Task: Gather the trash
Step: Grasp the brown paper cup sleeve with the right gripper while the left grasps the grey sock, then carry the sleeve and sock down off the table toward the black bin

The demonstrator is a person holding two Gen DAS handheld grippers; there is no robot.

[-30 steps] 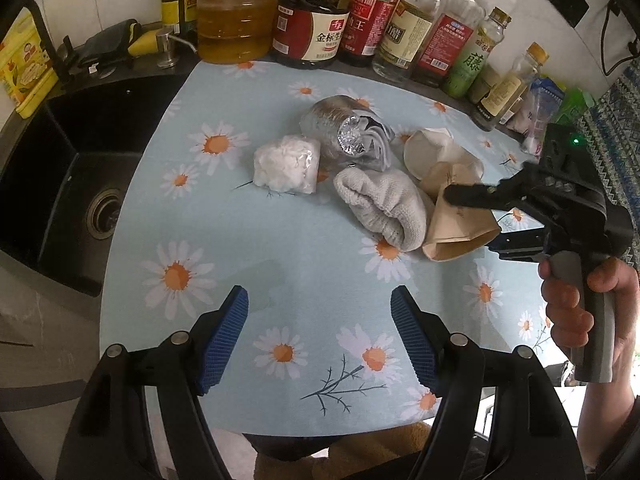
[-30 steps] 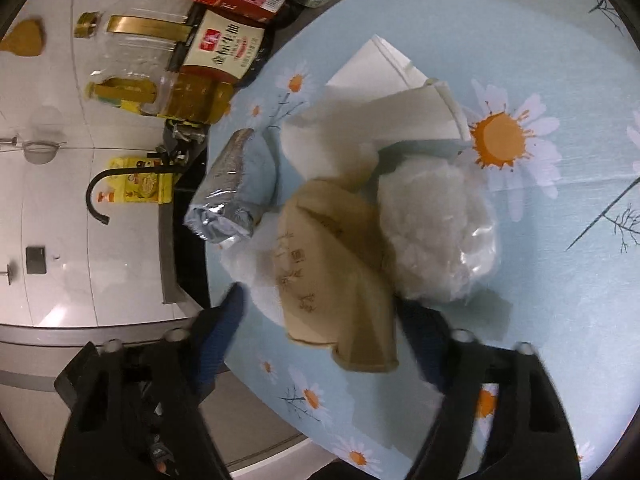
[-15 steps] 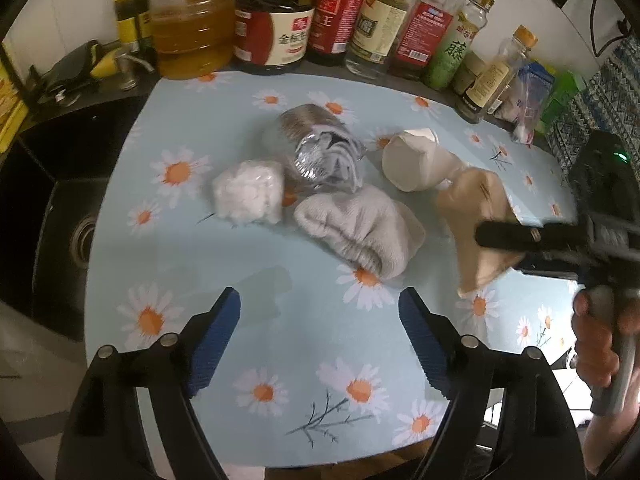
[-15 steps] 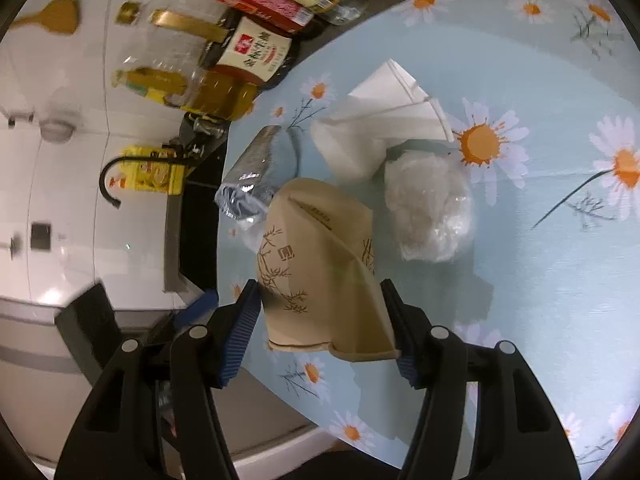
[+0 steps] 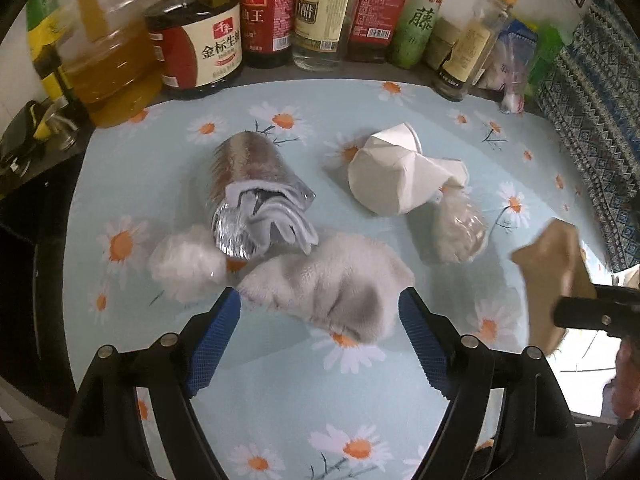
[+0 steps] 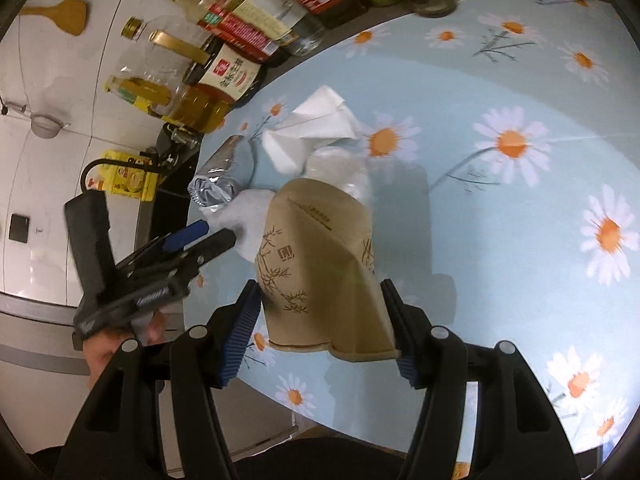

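Your right gripper (image 6: pixel 322 322) pinches the crushed brown paper cup with bamboo print (image 6: pixel 320 264) by both sides and holds it clear of the daisy-print tablecloth (image 6: pixel 500 240), ready to carry away; no bin is visible. Your left gripper (image 5: pixel 320 334) has just been opening; its jaws stand spread on either side of the fluffy grey-white cloth (image 5: pixel 332 280), not pressing it. The silver foil bag (image 5: pixel 248 192) lies on its side with white tissue spilling from its mouth.

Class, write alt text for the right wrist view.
The right hand-held gripper holds a crushed brown paper cup above a daisy-print tablecloth. Behind lie white paper and a foil wrapper; the left hand-held gripper reaches in.
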